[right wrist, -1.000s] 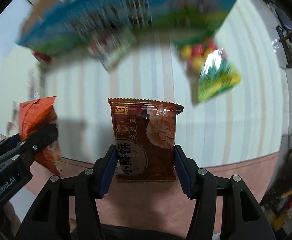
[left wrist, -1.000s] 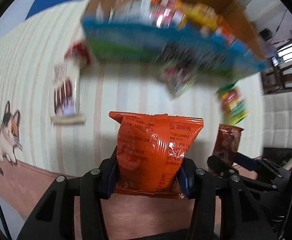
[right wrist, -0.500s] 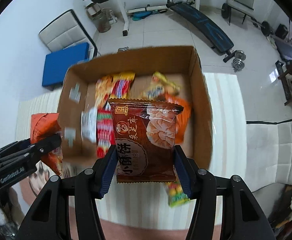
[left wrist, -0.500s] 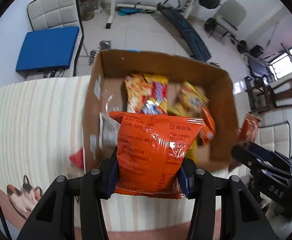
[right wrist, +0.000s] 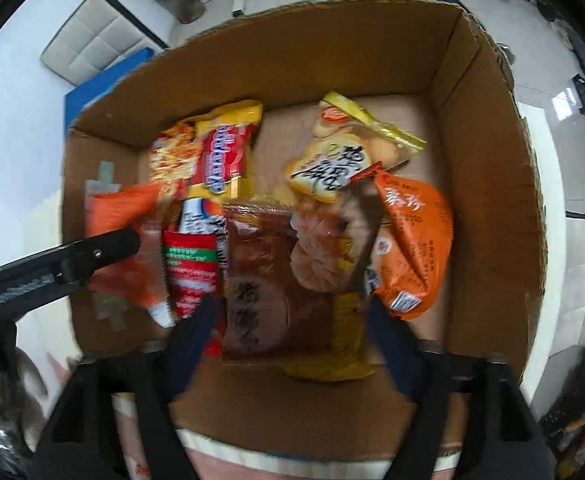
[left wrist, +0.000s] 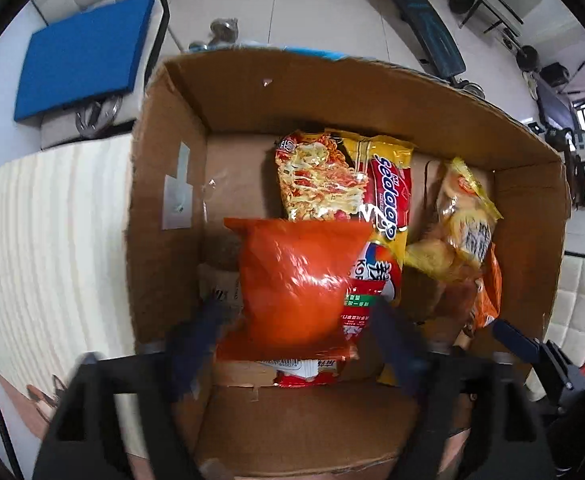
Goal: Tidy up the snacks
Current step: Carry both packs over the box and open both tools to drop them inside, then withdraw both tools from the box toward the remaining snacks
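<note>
Snack drop in hand: left gripper (left wrist: 292, 340) jaws opening, releasing crinkled orange foil packet (left wrist: 296, 280); right gripper (right wrist: 288, 336) likewise, brown biscuit packet (right wrist: 272, 280), into open brown cardboard box (left wrist: 164, 184). Next: withdraw toward 6 o'clock.

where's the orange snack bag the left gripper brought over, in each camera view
Left wrist: the orange snack bag sits low centre, between the opening jaws, over the cardboard box.
Right wrist: it shows blurred at mid-left, by the left gripper's dark finger.
Shared landmark: the yellow and red noodle packet.
</note>
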The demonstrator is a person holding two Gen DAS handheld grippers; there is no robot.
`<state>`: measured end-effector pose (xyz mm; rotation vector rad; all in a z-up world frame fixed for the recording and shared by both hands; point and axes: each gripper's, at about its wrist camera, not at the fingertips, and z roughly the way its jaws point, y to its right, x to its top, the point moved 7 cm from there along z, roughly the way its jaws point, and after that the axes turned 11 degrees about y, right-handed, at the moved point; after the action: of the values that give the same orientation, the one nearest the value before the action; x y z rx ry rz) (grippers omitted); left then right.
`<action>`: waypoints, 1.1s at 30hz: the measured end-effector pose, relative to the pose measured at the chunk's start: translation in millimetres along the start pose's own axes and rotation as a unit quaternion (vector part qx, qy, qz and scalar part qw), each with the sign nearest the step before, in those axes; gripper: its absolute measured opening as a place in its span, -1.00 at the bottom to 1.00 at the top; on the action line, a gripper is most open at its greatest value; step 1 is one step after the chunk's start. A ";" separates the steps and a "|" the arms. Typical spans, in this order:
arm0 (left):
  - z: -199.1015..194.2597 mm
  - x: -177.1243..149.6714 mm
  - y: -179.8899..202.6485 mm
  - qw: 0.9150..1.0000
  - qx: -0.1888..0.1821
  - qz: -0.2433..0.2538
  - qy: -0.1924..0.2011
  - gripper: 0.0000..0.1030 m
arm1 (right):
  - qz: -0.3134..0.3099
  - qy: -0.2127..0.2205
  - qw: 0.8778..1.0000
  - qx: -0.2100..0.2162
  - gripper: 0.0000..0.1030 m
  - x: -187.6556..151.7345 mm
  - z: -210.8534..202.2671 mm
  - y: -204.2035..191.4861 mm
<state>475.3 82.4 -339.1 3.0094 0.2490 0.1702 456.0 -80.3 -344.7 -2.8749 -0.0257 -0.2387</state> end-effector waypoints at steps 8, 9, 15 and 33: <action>-8.2 3.4 -0.7 1.000 -0.002 -0.004 0.016 0.73 | 0.001 0.000 1.000 -0.015 0.78 1.3 -2.8 8.0; -11.5 2.3 0.4 1.000 -0.003 -0.004 0.020 0.73 | 0.000 0.001 1.000 -0.019 0.78 1.1 -4.9 9.0; -33.6 -11.5 0.0 0.999 0.006 0.004 0.051 0.73 | -0.016 0.019 0.999 -0.038 0.78 -1.7 -25.0 10.7; -117.4 -89.3 15.0 0.980 0.031 0.044 0.191 0.73 | -0.063 0.118 0.989 -0.068 0.78 -54.6 -106.5 -6.0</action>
<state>375.8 65.1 -230.5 3.0248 0.1545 0.7663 384.9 -101.4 -250.6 -2.9624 -0.1538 -0.6268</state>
